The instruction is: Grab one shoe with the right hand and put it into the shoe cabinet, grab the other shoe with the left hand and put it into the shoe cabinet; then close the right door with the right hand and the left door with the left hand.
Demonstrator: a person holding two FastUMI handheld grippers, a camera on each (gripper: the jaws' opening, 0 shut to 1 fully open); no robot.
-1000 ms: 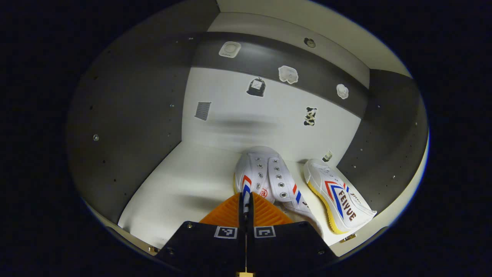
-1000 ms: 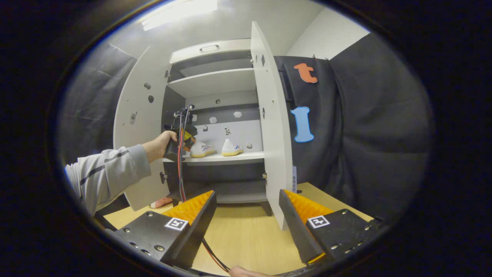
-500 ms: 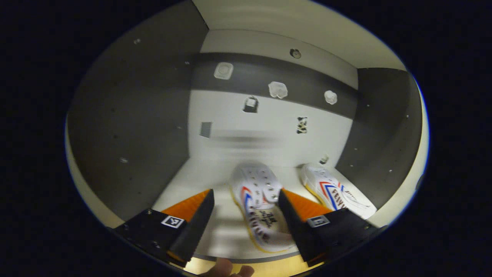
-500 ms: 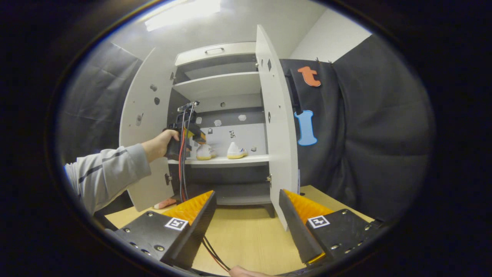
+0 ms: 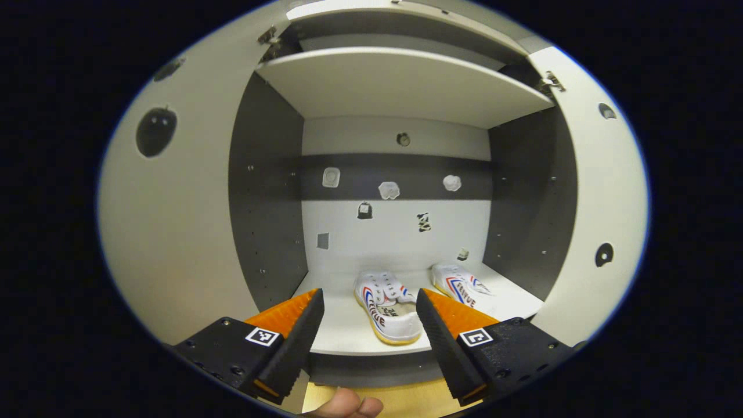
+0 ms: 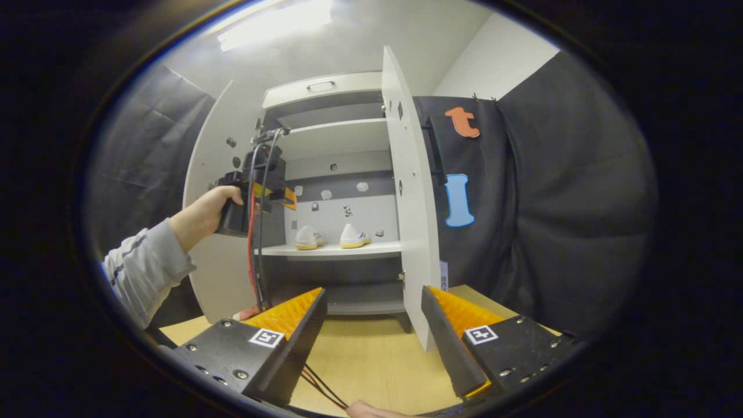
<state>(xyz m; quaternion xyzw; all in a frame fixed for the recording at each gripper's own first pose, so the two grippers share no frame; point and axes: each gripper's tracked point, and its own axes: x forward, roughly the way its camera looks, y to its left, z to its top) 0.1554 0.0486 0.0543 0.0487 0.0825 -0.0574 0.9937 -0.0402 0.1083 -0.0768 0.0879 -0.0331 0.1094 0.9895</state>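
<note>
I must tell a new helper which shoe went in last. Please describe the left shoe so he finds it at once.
Look into the open shoe cabinet, at the shelf holding two white shoes. The left shoe lies nearer the front edge, showing eyelets, while the right shoe sits deeper, near the right wall.

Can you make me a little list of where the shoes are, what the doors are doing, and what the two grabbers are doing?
shoes: left shoe and right shoe side by side on the cabinet shelf
left door: open
right door: open
left gripper: jaws open, holding nothing, in front of the shelf
right gripper: jaws open, holding nothing, above the wooden table
to do: shut both doors
</note>
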